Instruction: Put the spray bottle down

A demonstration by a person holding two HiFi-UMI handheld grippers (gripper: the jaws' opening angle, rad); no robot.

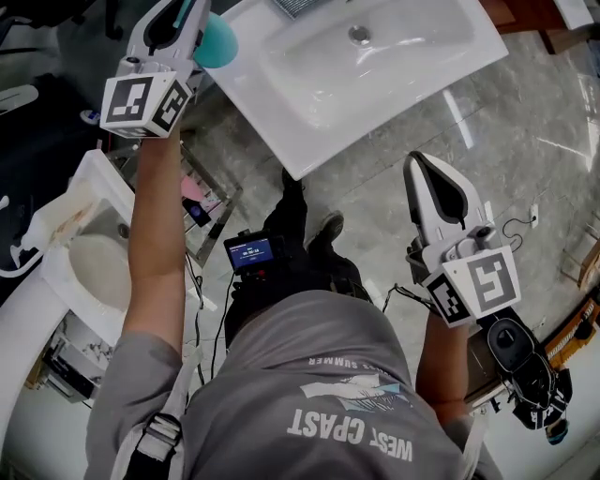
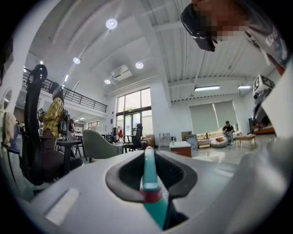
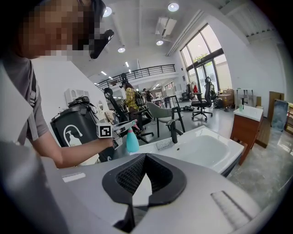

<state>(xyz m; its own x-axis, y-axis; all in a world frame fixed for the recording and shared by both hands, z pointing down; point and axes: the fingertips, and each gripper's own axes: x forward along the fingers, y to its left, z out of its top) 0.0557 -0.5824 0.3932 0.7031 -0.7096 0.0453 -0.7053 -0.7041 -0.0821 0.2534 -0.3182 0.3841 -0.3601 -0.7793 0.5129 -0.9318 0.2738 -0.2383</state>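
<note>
A teal spray bottle (image 1: 217,42) hangs upright just off the left corner of the white washbasin (image 1: 274,127). My left gripper (image 1: 190,21) is shut on its head. In the left gripper view the bottle's teal neck and red ring (image 2: 150,179) stand between the dark pads (image 2: 179,172). The right gripper view shows the bottle (image 3: 132,140) held beside the basin (image 3: 215,157), near the black faucet (image 3: 174,130). Lower at the right, over the floor, my right gripper (image 1: 419,163) has its pad tips (image 3: 158,176) meeting, and I see nothing held in them.
A second, stained white basin (image 1: 56,234) stands at the lower left. A black bin (image 3: 75,130) is behind the left arm. A wooden cabinet (image 3: 247,123), office chairs (image 3: 201,106) and people are farther off. Marble floor (image 1: 525,122) lies right of the basin.
</note>
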